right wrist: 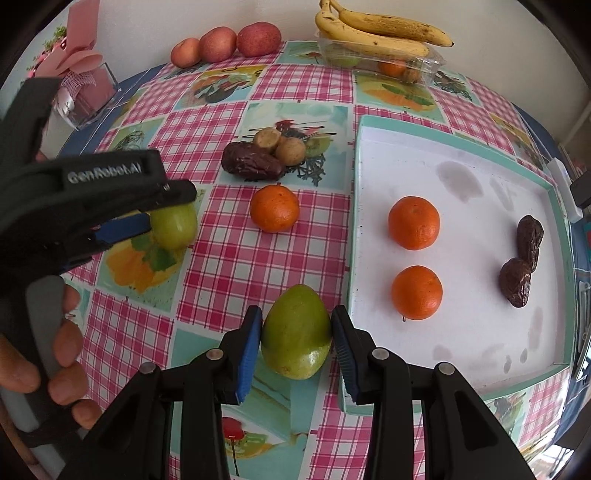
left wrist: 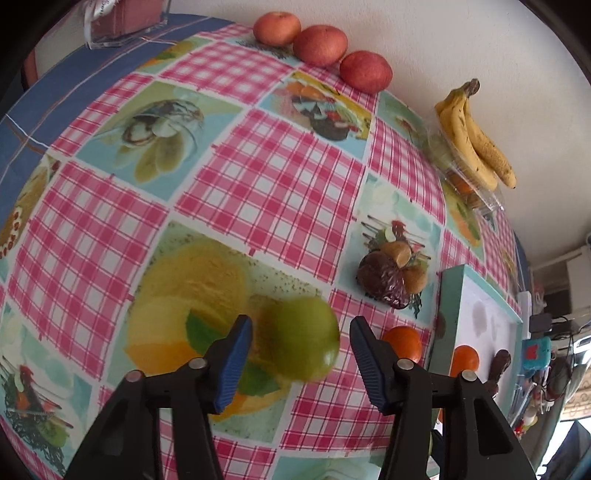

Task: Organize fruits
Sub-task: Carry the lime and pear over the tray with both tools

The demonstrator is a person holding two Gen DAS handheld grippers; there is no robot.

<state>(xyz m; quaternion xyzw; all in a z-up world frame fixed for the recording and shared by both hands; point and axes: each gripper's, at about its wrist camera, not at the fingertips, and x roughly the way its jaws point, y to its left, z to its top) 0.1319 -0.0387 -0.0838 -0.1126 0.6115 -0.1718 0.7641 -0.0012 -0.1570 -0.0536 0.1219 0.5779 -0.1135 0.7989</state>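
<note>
In the left wrist view a small round green fruit (left wrist: 299,339), blurred, lies on the checked tablecloth between the fingers of my left gripper (left wrist: 301,363), which is open with a gap on both sides. The right wrist view shows that same fruit (right wrist: 173,225) inside the left gripper (right wrist: 171,208). My right gripper (right wrist: 297,352) is shut on a larger, pointed green fruit (right wrist: 297,332) resting on the cloth, both blue pads against its sides. Just right of it lies a white tray (right wrist: 461,177) holding two mandarins (right wrist: 413,222) and two dates (right wrist: 530,236).
A loose mandarin (right wrist: 274,208) and a pile of dates and small brown fruits (right wrist: 258,162) lie mid-table. Three red apples (right wrist: 225,42) line the back wall. Bananas (right wrist: 384,33) rest on a clear plastic box (right wrist: 380,62). A pink gift box (right wrist: 85,85) stands back left. A hand (right wrist: 55,350) holds the left gripper.
</note>
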